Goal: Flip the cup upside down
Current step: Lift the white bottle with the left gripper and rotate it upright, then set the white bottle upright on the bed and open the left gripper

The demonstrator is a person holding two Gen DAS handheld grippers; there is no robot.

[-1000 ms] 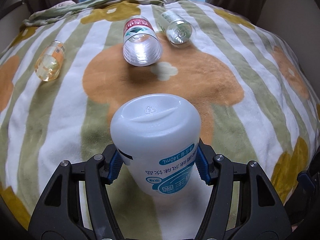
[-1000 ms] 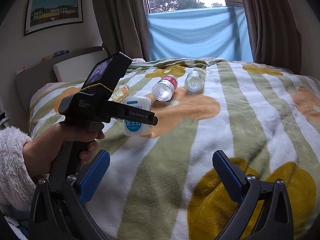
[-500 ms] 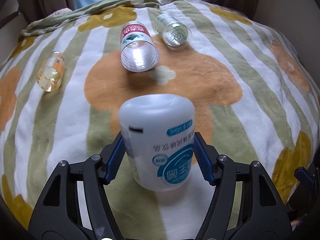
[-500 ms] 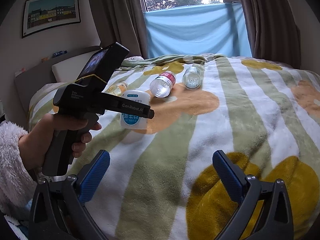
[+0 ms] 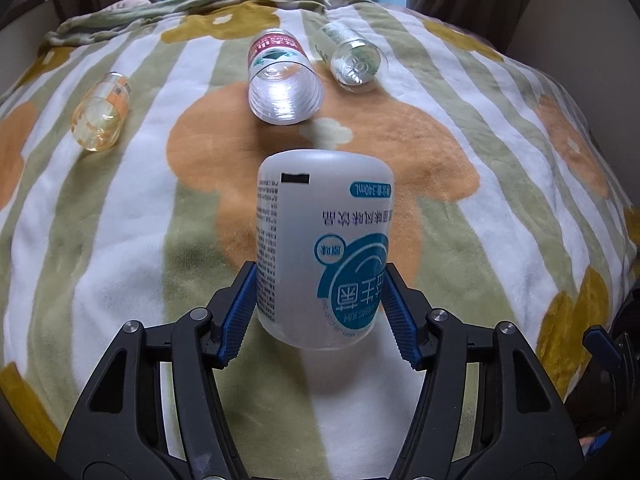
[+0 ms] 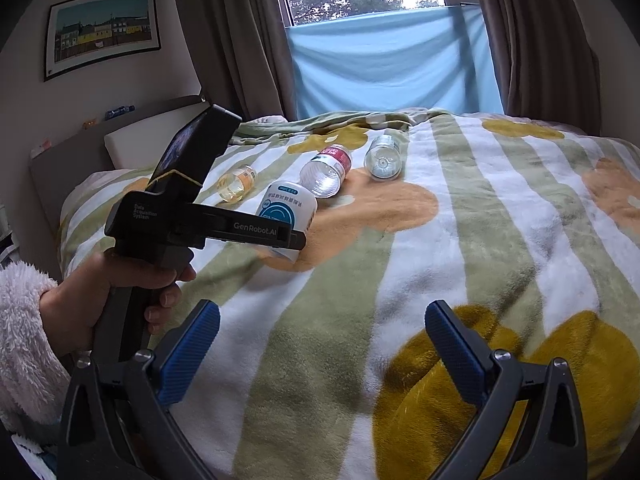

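On bed blanket (image 5: pixel 120 220), my left tool (image 5: pixel 320 312) clamps white cup (image 5: pixel 324 248) inverted, base up; release remains. Right tool (image 6: pixel 320 344) wide, empty.

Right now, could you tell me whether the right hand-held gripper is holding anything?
No, the right hand-held gripper is wide open above the blanket, with nothing between its blue pads.

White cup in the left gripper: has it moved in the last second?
Yes. The white cup, clamped in the left gripper, has tipped from leaning toward the camera to standing upside down, its closed base now nearer the red-label cup on the blanket.
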